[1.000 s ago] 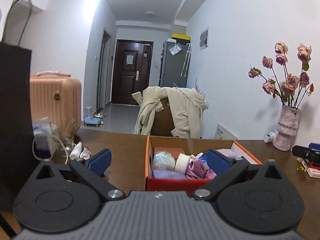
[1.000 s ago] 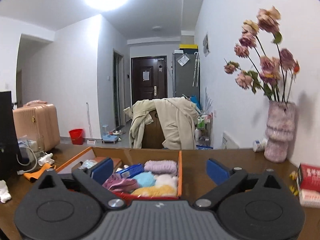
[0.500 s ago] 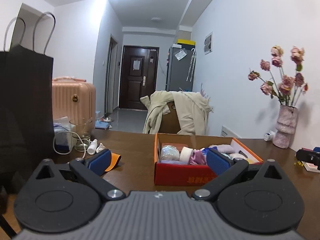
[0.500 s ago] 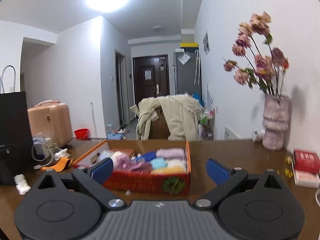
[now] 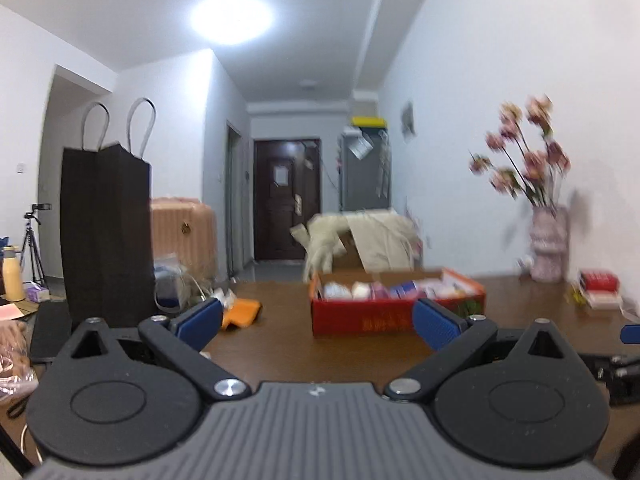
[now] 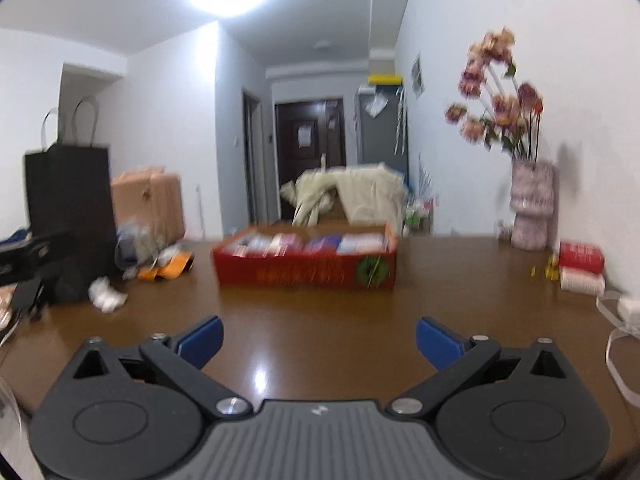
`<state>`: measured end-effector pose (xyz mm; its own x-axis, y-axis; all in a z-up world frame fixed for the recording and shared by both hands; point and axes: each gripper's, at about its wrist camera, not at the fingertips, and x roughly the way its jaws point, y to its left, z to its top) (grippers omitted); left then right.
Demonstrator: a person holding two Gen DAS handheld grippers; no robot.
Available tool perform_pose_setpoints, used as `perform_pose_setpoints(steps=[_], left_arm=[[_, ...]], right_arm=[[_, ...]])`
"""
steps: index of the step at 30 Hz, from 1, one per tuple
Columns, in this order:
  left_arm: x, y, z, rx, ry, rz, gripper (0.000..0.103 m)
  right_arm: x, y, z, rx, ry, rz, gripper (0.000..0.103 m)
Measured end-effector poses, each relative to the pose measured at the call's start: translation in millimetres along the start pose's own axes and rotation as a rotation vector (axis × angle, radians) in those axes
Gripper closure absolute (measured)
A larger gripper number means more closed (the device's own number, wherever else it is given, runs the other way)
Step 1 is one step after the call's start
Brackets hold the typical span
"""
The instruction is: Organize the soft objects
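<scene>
Soft objects (image 6: pixel 320 243) are sitting packed in a row inside the red box (image 6: pixel 304 270), straight ahead of both grippers and well apart from them across the bare brown table (image 6: pixel 320 340); through the blur they are reading only as pink, white, blue and lilac bundles, and I cannot tell one item from another. Ahead and to the left of the box a tall black paper bag (image 5: pixel 106 236) is standing upright, its contents hidden. Just beside it, small clutter is lying loose: an orange thing (image 5: pixel 241 312) and, left of the right gripper's line, a crumpled white wad (image 6: pixel 105 295). Off to the right a vase of flowers (image 6: pixel 532 204) is standing against the wall. The left gripper (image 5: pixel 318 322) is hanging level above the table with its jaws spread wide and nothing between the blue pads (image 5: pixel 200 320); the right gripper (image 6: pixel 318 338) is doing the same, empty and wide. Judging by this, the sorting looks largely done. If anything soft among the clutter on the left is to join the box, the left gripper would do best coming in low with its jaws this wide and closing gently on the bulk.
</scene>
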<state>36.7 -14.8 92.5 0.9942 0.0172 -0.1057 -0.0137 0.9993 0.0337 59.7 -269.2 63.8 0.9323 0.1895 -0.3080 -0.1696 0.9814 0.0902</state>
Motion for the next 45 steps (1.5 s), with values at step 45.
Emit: perform_pose_setpoints(steps=[45], left_arm=[[7.9,3.6,-8.3,-0.035,0.056,-0.046,0.000]], right_arm=[[-5.9,-2.6,-1.9,0.041,-0.038,-0.009,0.000]])
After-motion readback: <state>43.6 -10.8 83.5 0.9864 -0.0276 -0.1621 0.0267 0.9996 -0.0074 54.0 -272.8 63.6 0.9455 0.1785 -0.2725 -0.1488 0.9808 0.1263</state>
